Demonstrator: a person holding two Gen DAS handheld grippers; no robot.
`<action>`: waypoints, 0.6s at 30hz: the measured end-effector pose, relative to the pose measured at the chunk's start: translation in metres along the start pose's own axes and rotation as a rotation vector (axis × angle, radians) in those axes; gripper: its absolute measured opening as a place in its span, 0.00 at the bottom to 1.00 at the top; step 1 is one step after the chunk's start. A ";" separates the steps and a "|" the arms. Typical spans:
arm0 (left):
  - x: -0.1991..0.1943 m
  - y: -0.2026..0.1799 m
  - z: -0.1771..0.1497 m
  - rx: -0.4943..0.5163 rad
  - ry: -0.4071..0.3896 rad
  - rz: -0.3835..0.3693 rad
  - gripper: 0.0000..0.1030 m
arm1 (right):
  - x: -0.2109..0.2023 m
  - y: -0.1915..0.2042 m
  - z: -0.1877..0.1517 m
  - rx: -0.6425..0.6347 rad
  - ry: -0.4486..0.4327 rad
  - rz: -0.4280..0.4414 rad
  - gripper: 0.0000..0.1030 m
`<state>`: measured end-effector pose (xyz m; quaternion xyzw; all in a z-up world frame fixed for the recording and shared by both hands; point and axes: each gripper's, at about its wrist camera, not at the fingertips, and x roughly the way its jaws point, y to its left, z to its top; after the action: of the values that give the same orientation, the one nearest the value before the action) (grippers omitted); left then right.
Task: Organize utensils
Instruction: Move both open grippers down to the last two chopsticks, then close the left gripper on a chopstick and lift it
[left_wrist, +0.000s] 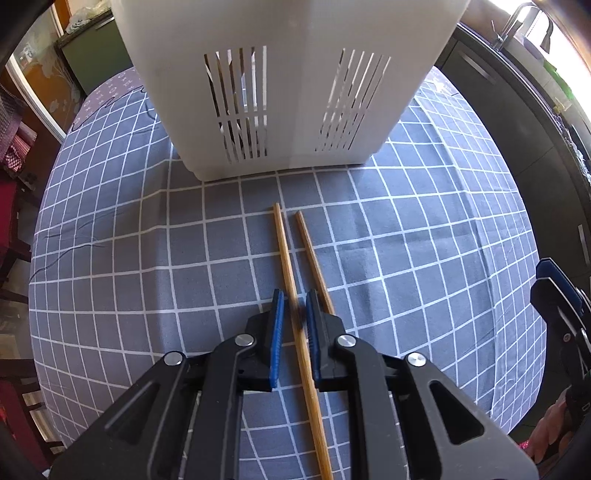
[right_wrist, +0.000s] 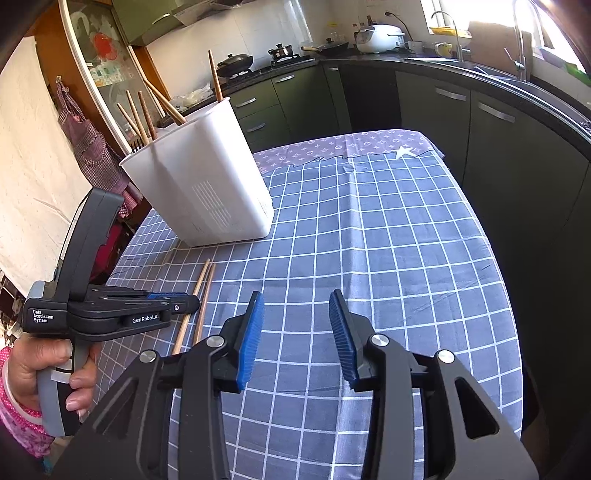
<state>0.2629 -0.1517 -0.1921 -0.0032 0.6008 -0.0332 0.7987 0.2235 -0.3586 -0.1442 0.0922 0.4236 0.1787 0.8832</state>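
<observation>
One chopstick (left_wrist: 287, 258) on the bench (left_wrist: 424, 258) is straddled by the narrowly parted left gripper (left_wrist: 294, 306), so it's best pinched squarely before being lifted into the white holder (left_wrist: 280, 92), while the right gripper (right_wrist: 295, 314) is held wide, empty.

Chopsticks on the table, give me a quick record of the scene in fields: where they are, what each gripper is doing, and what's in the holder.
surface: table with blue checked cloth
loose chopsticks: two, lying side by side before the holder
holder: white slotted utensil holder, upright, several chopsticks already standing inside
left gripper: fingers nearly closed around one chopstick, not clearly clamped
right gripper: open, holding nothing, above the cloth
</observation>
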 end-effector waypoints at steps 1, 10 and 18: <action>0.000 0.000 -0.001 0.000 0.000 -0.006 0.07 | 0.000 -0.001 -0.001 0.003 0.001 0.002 0.37; -0.024 0.012 -0.010 -0.031 -0.090 -0.063 0.06 | 0.000 0.001 -0.006 0.010 0.020 -0.002 0.37; -0.095 0.032 -0.036 -0.049 -0.314 -0.086 0.06 | 0.015 0.029 -0.002 -0.053 0.071 0.019 0.37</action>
<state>0.2041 -0.1134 -0.1128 -0.0537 0.4684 -0.0519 0.8804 0.2240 -0.3257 -0.1467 0.0663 0.4488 0.2016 0.8681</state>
